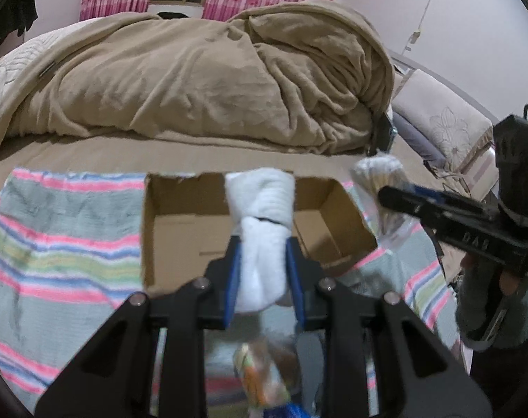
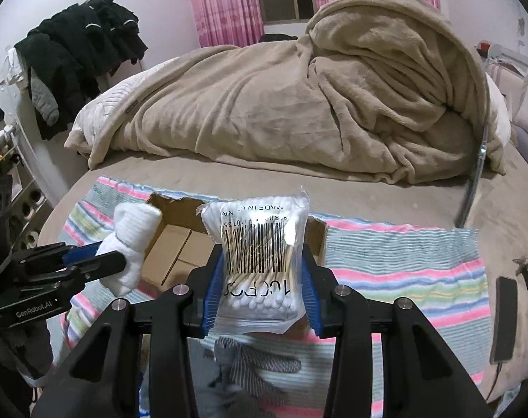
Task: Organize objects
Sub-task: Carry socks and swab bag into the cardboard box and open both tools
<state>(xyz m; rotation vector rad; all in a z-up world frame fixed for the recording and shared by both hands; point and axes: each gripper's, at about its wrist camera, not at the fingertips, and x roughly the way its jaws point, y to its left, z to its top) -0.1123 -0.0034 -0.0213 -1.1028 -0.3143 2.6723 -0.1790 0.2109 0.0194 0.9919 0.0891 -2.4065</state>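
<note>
An open cardboard box (image 1: 180,230) lies on a striped towel (image 1: 62,244) on the bed; it also shows in the right wrist view (image 2: 173,244). My left gripper (image 1: 264,244) is shut on a rolled white cloth (image 1: 260,216), held above the box; the cloth also shows in the right wrist view (image 2: 131,244). My right gripper (image 2: 264,254) is shut on a clear bag of cotton swabs (image 2: 260,254), held over the box's near right side. The bag also shows in the left wrist view (image 1: 379,184).
A bunched tan blanket (image 1: 211,80) fills the far half of the bed. A grey patterned cloth (image 2: 253,365) lies on the towel below my right gripper. A dark phone (image 2: 506,320) and a small tool (image 2: 527,275) lie at the right. Black clothes (image 2: 79,55) hang at the left.
</note>
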